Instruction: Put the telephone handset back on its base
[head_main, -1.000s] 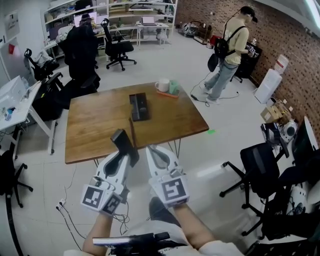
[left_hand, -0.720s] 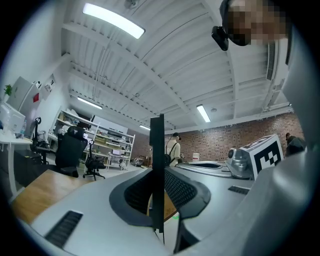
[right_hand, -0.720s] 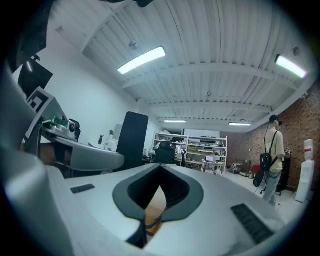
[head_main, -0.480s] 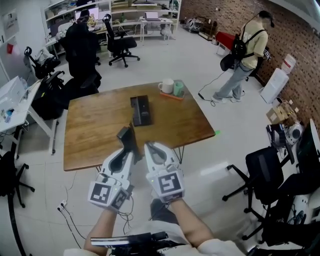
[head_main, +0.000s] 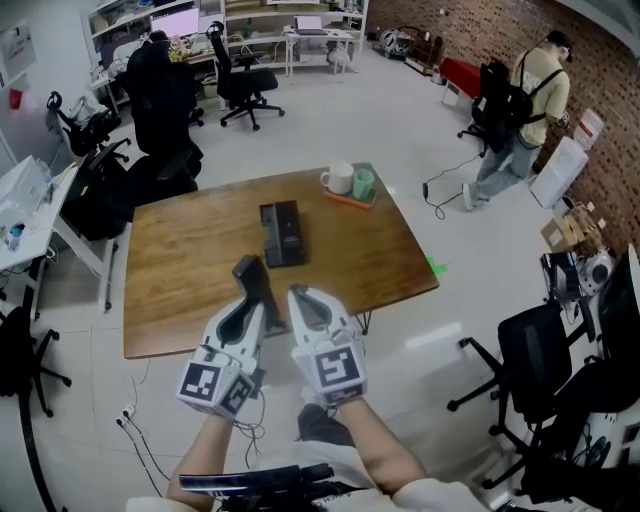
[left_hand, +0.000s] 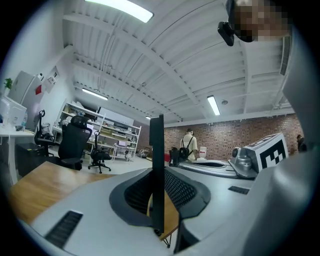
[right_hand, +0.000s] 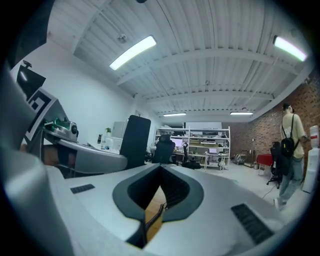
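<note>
Head view: handset (head_main: 256, 286) nearer base (head_main: 283, 232) than before

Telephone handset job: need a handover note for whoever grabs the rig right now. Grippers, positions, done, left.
Left hand-held gripper: shut on the black telephone handset, held roughly upright over the near part of the brown wooden table.
Right hand-held gripper: shut, nothing in it, close beside the left one.
Black rectangular telephone base: lies mid-table with no handset on it, ahead of the handset and apart from it.
Done: handset gripped and off the table.
Left: carry it forward over the base, line it up, lower it on, release.
</note>
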